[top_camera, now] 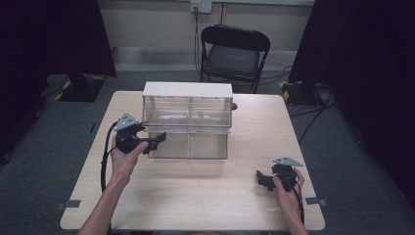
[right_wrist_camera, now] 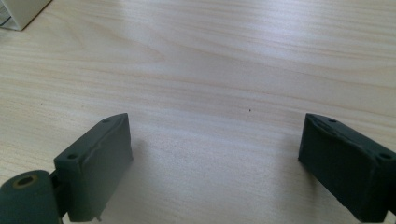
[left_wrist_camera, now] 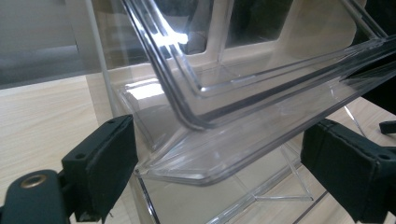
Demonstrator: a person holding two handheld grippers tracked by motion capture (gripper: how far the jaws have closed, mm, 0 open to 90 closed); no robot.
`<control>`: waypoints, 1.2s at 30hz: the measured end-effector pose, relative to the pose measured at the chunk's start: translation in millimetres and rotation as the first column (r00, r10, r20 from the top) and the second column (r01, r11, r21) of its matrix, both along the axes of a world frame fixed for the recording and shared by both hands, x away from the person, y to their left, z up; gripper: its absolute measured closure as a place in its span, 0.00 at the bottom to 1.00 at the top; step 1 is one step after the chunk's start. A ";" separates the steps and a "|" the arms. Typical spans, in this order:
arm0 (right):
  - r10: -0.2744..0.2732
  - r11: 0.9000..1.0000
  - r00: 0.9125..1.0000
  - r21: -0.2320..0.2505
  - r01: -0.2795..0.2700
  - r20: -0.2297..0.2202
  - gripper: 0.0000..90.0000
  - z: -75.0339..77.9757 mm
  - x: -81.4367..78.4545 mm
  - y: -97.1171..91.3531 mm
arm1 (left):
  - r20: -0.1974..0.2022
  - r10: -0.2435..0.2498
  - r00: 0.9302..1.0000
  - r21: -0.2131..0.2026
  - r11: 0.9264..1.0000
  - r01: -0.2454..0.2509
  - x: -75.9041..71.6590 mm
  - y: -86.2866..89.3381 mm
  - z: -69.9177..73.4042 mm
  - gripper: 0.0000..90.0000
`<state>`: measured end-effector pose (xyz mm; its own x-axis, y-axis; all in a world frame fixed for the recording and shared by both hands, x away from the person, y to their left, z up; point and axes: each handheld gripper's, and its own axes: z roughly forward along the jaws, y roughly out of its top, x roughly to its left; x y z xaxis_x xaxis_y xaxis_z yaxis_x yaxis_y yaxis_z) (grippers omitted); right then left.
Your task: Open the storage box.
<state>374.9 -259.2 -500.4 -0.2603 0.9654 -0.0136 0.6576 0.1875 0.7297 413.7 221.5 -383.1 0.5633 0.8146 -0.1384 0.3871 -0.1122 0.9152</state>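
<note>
Fingers (left_wrist_camera: 100,168) of the left gripper (top_camera: 147,139) are spread wide, one on each side of the clear drawer's (left_wrist_camera: 243,135) corner, gripping nothing; neither pad touches the plastic in the left gripper view. Fingers (right_wrist_camera: 95,163) of the right gripper (top_camera: 266,179) are equally wide apart with bare wood between them, holding nothing.

Landmark is the drawer box (top_camera: 187,105): a see-through plastic unit with a white top, sitting at the middle of the bench (top_camera: 244,205) toward its far edge. Two compartments side by side in the upper row. The lower drawer (top_camera: 188,145) is pulled out toward the person, and looks empty from the high view. Up close, the drawer is colourless plastic with a rounded corner, a double-lined rim and a flat lip along its front; bright glare on the rim.

Left hand (top_camera: 122,159) holds its gripper at the near-left corner of the box, jaws pointing at the open drawer's left end. Cable (top_camera: 103,161) loops down from it, left of the box.

Right hand (top_camera: 288,193) holds its gripper well apart from the box, off to its near-right, low over the bench.

Behind the box, beyond the bench, a black folding chair (top_camera: 234,54) stands on grey floor.
</note>
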 end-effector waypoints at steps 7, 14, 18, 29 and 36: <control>0.000 1.000 1.000 0.000 0.000 0.000 0.10 0.0 0.0 0.0 | -0.002 -0.004 1.000 0.006 1.000 0.004 0.4 0.3 -0.3 0.13; 0.000 1.000 1.000 0.000 0.000 0.000 0.10 0.0 0.0 0.0 | -0.017 0.004 1.000 0.007 1.000 -0.004 2.0 -0.4 -1.3 0.13; 0.000 1.000 1.000 0.000 0.000 0.000 0.10 0.0 0.0 0.0 | -0.019 0.007 1.000 0.011 1.000 -0.007 2.2 -0.6 -1.5 0.13; 0.000 1.000 1.000 0.000 0.000 0.000 0.10 0.0 0.0 0.0 | -0.025 0.015 1.000 0.014 1.000 -0.014 1.3 -1.2 -0.7 0.14; 0.000 1.000 1.000 0.000 0.000 0.000 0.10 0.0 0.0 0.0 | -0.023 0.011 1.000 0.012 1.000 -0.010 1.5 -0.7 -0.9 0.14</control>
